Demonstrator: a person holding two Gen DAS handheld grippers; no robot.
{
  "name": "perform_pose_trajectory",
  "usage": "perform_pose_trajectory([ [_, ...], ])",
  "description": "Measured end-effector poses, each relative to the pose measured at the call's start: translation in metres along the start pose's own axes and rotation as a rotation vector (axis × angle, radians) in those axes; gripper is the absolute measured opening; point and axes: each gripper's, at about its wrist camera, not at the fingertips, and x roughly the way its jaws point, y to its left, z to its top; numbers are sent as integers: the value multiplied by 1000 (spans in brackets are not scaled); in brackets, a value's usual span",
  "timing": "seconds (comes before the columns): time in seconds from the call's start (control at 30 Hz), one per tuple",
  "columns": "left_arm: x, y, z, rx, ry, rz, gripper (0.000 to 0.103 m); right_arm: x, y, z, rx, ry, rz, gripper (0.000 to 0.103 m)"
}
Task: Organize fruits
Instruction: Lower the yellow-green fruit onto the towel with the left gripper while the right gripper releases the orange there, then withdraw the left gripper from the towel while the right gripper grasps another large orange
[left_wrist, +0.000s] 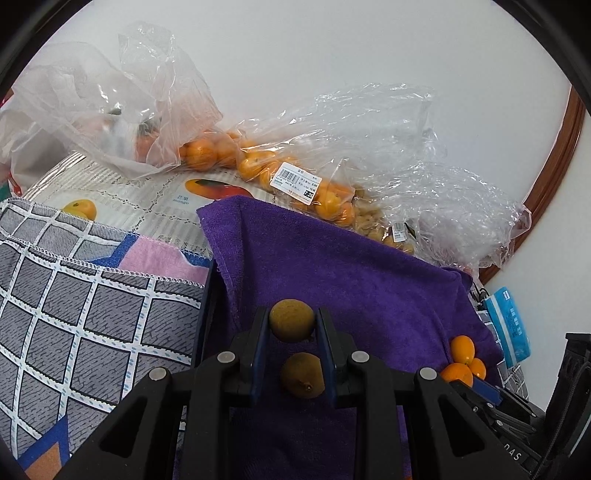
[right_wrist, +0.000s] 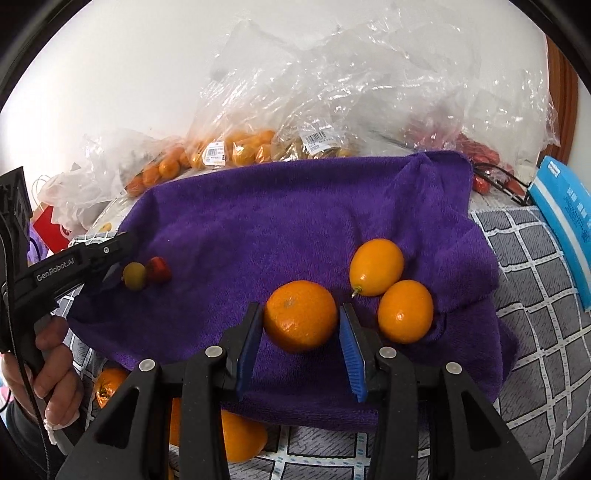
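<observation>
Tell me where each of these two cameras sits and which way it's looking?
Left wrist: on the left gripper, looking down along its fingers, shut on a brown fruit over the purple towel.
Right wrist: on the right gripper, looking down at a mandarin between its fingers; the person's hand shows.
Shared: the towel, the fruit bags, the three orange fruits.

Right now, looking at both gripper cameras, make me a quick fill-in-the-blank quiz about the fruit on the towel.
1. The towel under the loose fruit is ____ in colour.
2. The left hand-held gripper is shut on a small ____-brown fruit.
3. The mandarin sits between the fingers of the ____ hand-held gripper.
4. Beside that mandarin lie ____ smaller orange kumquats.

Missing words: purple; yellowish; right; two
</observation>
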Motion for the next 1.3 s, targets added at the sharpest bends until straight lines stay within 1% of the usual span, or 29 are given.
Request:
perform_pose_trajectory([
  [0.17,0,0,0,-4,1,-6,24,-10,3,1,-23,-51,-12,50],
  [0.33,-1,2,1,-13,2,-9,24,-19,4,1,-26,-104,-31,50],
  [0.53,-2,2,1,-12,4,-2,24,-22,-1,2,8,-122,-18,50],
  [0.63,-3,2,1,-16,2,1,27,-27,-1,3,13,-154,-48,50],
  [0.77,-9,5,2,-38,-14,-9,27,-38,-6,3,43,-209,-66,56],
  [0.83,-14,7,2,-48,-30,-16,27,-42,-9,5,58,-201,-54,56],
  [0.93,-21,7,3,-45,-56,3,27,-48,-10,5,71,-199,-29,56],
  [1.0,-23,8,4,-48,-66,2,28,-53,-7,5,64,-205,-43,56],
  [1.07,-25,8,5,-49,-76,7,28,-57,-2,3,48,-193,-61,55],
  [1.17,-27,6,5,-46,-85,16,29,-65,10,-7,21,-158,-81,48],
  [1.3,-31,6,6,-57,-89,-1,30,-76,25,-30,-7,-127,-35,48],
])
